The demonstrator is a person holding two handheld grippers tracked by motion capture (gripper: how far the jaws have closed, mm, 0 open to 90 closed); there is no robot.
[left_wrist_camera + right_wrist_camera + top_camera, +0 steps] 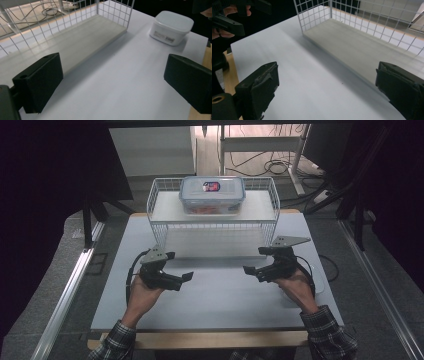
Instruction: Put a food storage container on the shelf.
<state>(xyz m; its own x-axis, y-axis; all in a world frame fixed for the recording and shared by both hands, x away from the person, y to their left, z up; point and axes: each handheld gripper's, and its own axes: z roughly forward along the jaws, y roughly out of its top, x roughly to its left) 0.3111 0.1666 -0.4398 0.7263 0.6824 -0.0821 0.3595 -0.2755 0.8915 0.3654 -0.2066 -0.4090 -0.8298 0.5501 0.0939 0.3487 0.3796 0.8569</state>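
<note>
left gripper (186, 278): held low over the table (220, 295), jaws wide apart w/ nothing between them. Prob. so it's ready to grab.
right gripper (250, 270): same, jaws spread wide, nothing in them. It points in toward the middle, facing the left one.
hands: both rest near the table's front edge, well apart from the box. Looks like a wait or start pose.
clear box (212, 195): sits on top of the wire rack (215, 222), lid w/ blue clips on, sticker on top. Red stuff inside, can't tell what. Up high, so prob. the thing to reach for.
wire rack: stands at the back of the table. Space under its shelf is bare.
white tub (172, 27): on the table by the right hand, lid on, near the edge, out of the way.
next, I guess: both grippers go up to the box, one on each side.
</note>
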